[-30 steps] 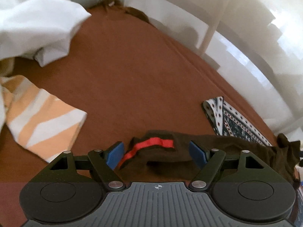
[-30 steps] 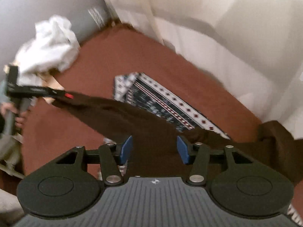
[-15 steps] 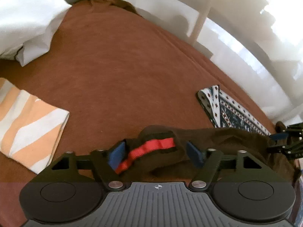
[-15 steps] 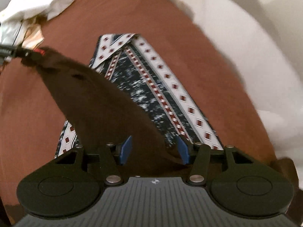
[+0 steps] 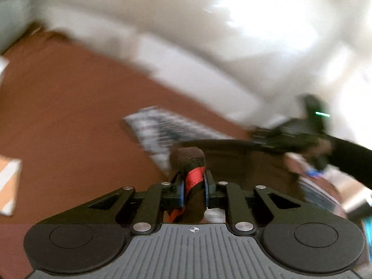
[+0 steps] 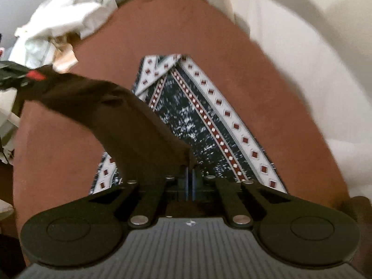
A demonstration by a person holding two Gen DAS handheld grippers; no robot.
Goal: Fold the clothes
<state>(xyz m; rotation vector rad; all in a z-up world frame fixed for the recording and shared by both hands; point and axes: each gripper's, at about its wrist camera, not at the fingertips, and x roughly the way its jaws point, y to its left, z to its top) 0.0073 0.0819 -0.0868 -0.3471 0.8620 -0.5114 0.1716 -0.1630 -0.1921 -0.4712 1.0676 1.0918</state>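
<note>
A dark brown garment with a red strap hangs stretched in the air between my two grippers, above the brown bed. My left gripper is shut on the end with the red strap. My right gripper is shut on the other end of the brown garment. The right gripper also shows in the left wrist view, and the left gripper shows at the left edge of the right wrist view. The left wrist view is blurred.
A folded dark patterned cloth with a white diamond border lies on the brown bed under the garment. Crumpled white laundry is piled at the far left. An orange and white striped cloth lies left. White curtains hang behind.
Both grippers have shut on the brown garment and lifted it off the bed, pulled taut between them. The left wrist view has swung to the right.
</note>
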